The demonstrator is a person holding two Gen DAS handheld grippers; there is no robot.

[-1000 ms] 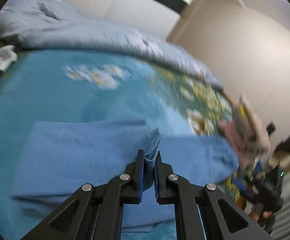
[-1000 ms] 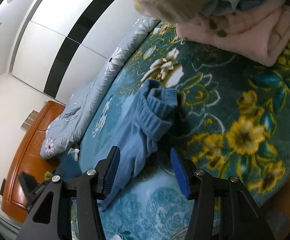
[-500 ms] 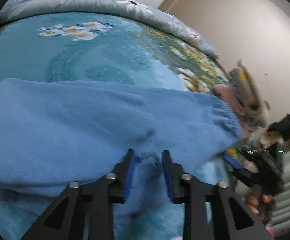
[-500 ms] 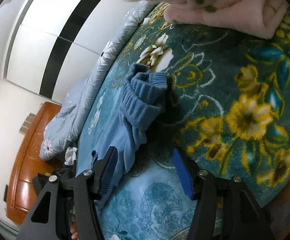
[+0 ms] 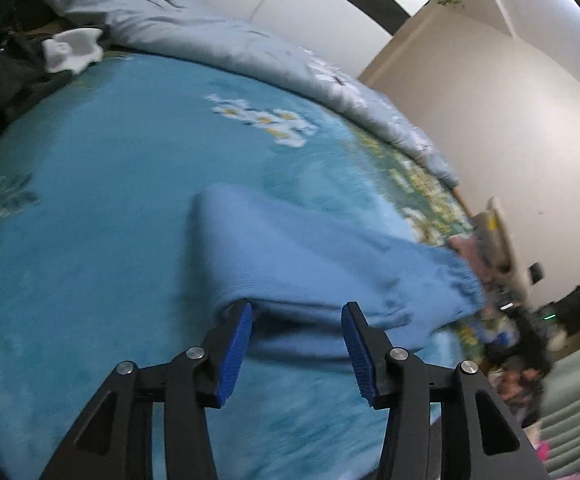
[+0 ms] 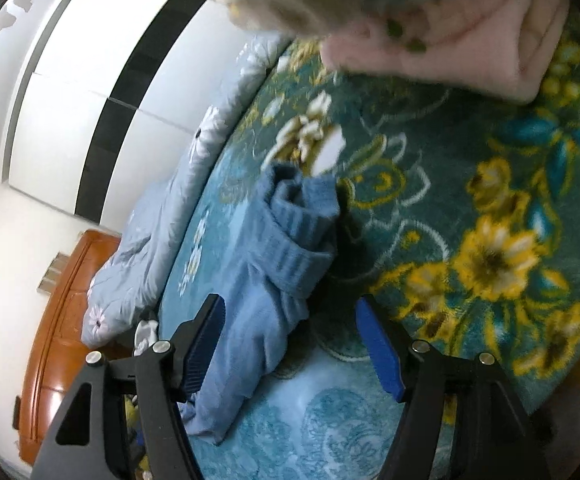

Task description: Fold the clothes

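Blue sweater [image 5: 321, 264] lies folded mid-frame on the floral blanket [image 5: 90, 208], long axis running toward lower right. Left gripper [image 5: 295, 336], wide open and empty, sits nearest; right gripper [image 6: 290, 344] is equally open and empty.

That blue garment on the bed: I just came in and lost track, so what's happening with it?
A person with two handheld grippers is folding a blue sweater on the floral blanket. The left gripper is open, its fingers right at the folded edge, gripping nothing. The right gripper is open too, near the ribbed cuff. Folded pink clothes sit beyond.
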